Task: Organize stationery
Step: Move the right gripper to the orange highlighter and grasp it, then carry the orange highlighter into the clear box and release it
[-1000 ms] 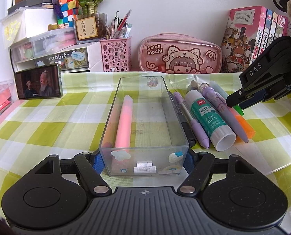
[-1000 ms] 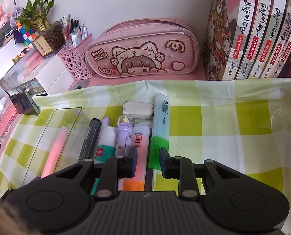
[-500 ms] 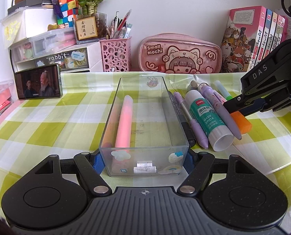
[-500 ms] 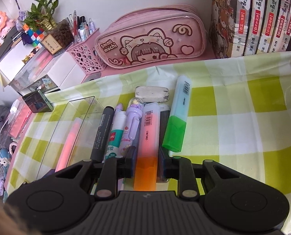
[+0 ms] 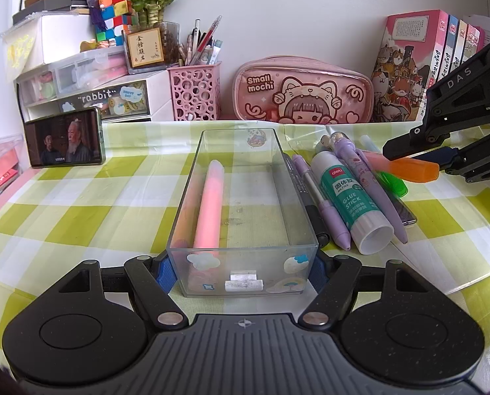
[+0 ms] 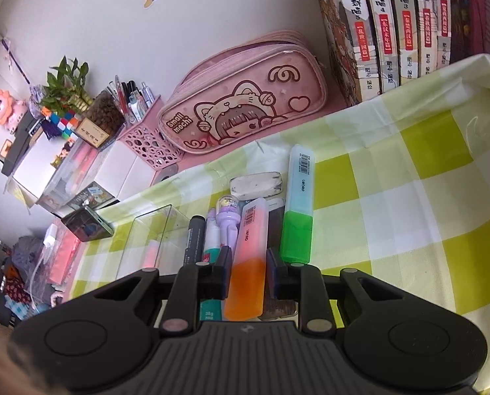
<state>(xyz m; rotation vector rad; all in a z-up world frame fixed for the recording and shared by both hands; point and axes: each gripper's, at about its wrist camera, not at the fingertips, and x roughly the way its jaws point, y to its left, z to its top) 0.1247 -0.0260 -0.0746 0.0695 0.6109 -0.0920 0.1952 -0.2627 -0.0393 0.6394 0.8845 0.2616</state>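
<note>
Right wrist view shows the right gripper [image 6: 247,275] clamped on the orange highlighter [image 6: 247,265], lifted above the other pens. It should stay level and travel lengthwise over the clear box [image 5: 241,210], which the left gripper [image 5: 241,271] pinches and which already holds a pink pen [image 5: 208,204].

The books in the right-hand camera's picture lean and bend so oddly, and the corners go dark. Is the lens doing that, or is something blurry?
Right wrist view: fisheye bending tilts the books and darkens the corners; the orange highlighter between the fingers stays sharp. Left wrist view: the same curving at the edges, even daylight, soft reflections on the clear box.
</note>
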